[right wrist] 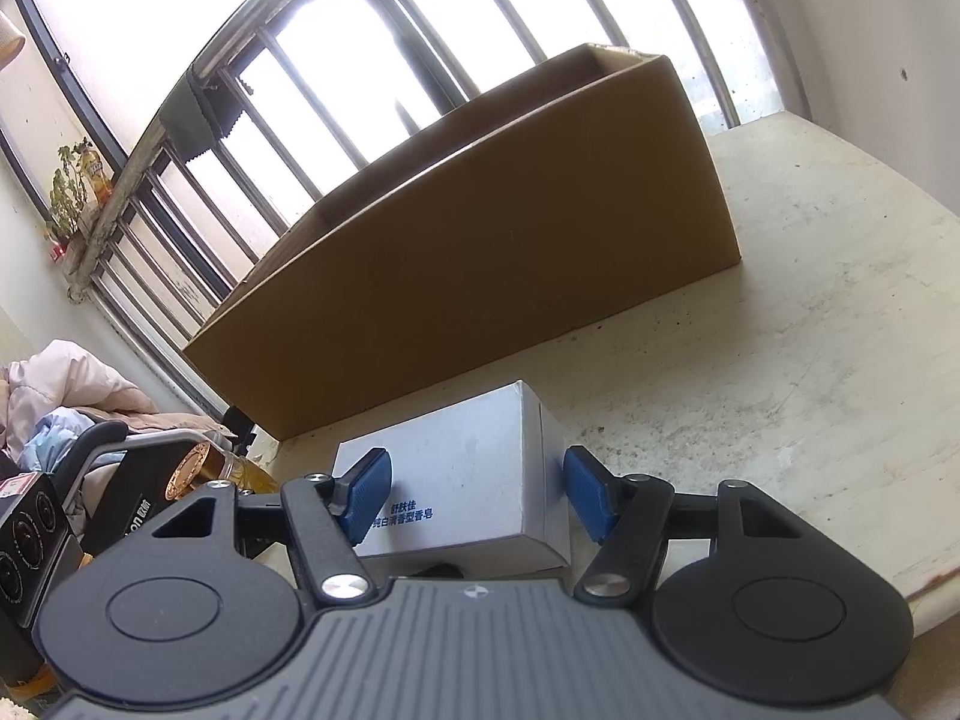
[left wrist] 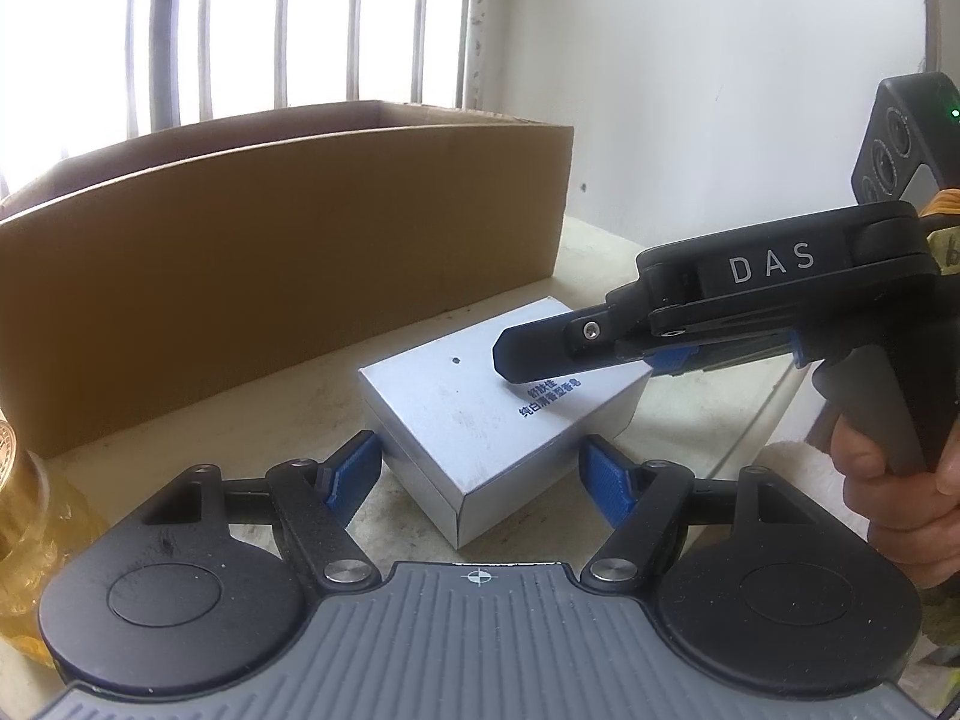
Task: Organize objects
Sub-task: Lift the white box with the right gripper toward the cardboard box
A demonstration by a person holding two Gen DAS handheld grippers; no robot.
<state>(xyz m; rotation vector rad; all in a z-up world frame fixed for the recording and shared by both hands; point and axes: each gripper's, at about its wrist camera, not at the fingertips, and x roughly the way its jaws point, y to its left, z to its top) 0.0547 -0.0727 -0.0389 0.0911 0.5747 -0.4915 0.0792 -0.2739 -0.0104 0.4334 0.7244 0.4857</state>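
Lying nearest the left claw [left wrist: 480, 474]: one small silver-white soap box [left wrist: 480, 414], flat on the pale desk [left wrist: 606, 240], a corner turned toward the camera and blue printed lettering on its top face. The left claw's blue pads [left wrist: 354, 474] stand apart, one to each side of the box's near corner, neither pressing on it.

Right claw [right wrist: 477, 495], seen from its own camera: jaws spread, blue pads [right wrist: 366, 495] flanking the box [right wrist: 474, 480]; the left pad overlaps the box's top edge in view, the right pad stands just beside its end; whether either touches cannot be told. From the left camera the same claw [left wrist: 510, 357] comes in from the right, its dark finger over the lettered face, a hand [left wrist: 894, 498] wrapped on the grip.

Left of the box: a golden glass jar [left wrist: 24, 480] with a gold-coloured lid, at the desk's edge.

Behind the box: one open brown cardboard carton [left wrist: 288, 252], standing on the desk just beyond it, contents not visible.

Furthest: a barred window [left wrist: 270, 24], bright outside; white wall [left wrist: 690, 60] to the right. In the right-hand view, bundled clothing [right wrist: 66, 390] lies off the desk to the left.
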